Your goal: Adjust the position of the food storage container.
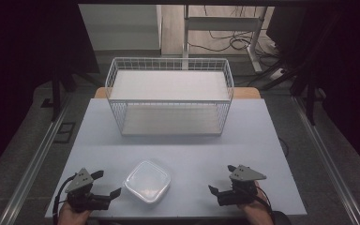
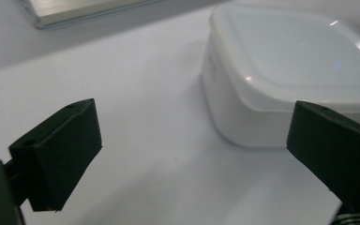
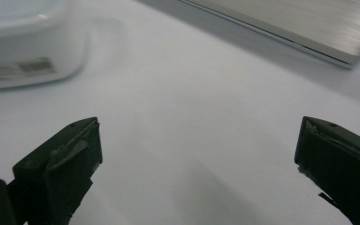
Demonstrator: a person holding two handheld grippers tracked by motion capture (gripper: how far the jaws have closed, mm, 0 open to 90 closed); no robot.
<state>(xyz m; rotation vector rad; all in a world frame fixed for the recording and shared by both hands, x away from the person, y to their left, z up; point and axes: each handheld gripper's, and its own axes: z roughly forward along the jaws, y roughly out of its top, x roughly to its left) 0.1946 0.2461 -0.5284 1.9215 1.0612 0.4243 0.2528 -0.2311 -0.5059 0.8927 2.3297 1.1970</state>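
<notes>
A translucent white plastic container with its lid on sits near the table's front edge, between my two grippers. My left gripper rests open just left of it, pointing toward it. In the left gripper view the container lies ahead and to the right of the left gripper, close to the right jaw and not between the jaws. My right gripper is open a hand's width to the right of the box. In the right gripper view the right gripper holds nothing, and the container shows a barcode label at upper left.
A white wire basket rack with two levels stands at the back middle of the pale table. Its metal base edge shows in the right gripper view. Dark floor, rails and cables surround the table.
</notes>
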